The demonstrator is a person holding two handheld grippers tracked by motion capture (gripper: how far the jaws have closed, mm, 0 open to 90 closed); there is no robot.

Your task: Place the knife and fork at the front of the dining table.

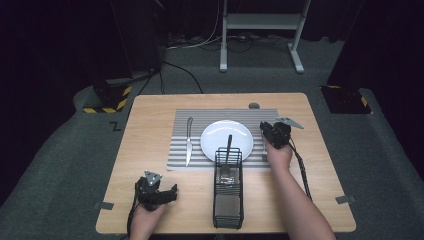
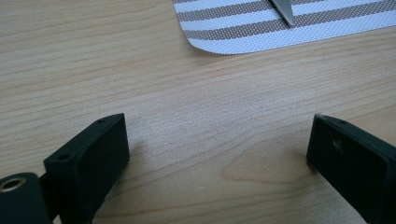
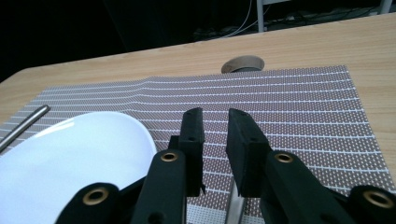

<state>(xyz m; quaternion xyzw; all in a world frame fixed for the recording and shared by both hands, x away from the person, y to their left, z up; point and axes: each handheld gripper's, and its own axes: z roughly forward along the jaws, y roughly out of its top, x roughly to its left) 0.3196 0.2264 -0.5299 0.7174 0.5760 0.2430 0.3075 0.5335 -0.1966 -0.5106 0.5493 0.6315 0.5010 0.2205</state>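
Placemat point(image 1: 225, 140) lies on the table point(image 1: 145, 165) toward its far edge; plate point(image 1: 226, 138) at the mat's centre, knife point(image 1: 189, 141) on the mat left of the plate, wire caddy point(image 1: 228, 187) before the plate reaching the table's near edge, utensil handle point(image 1: 229, 148) upright in its far compartment

Two black jaws of the left gripper point(image 2: 217, 154) spread wide over pale wooden table point(image 2: 196, 107), striped woven placemat corner point(image 2: 261, 28) far right, pointed metal knife tip point(image 2: 285, 11) on it
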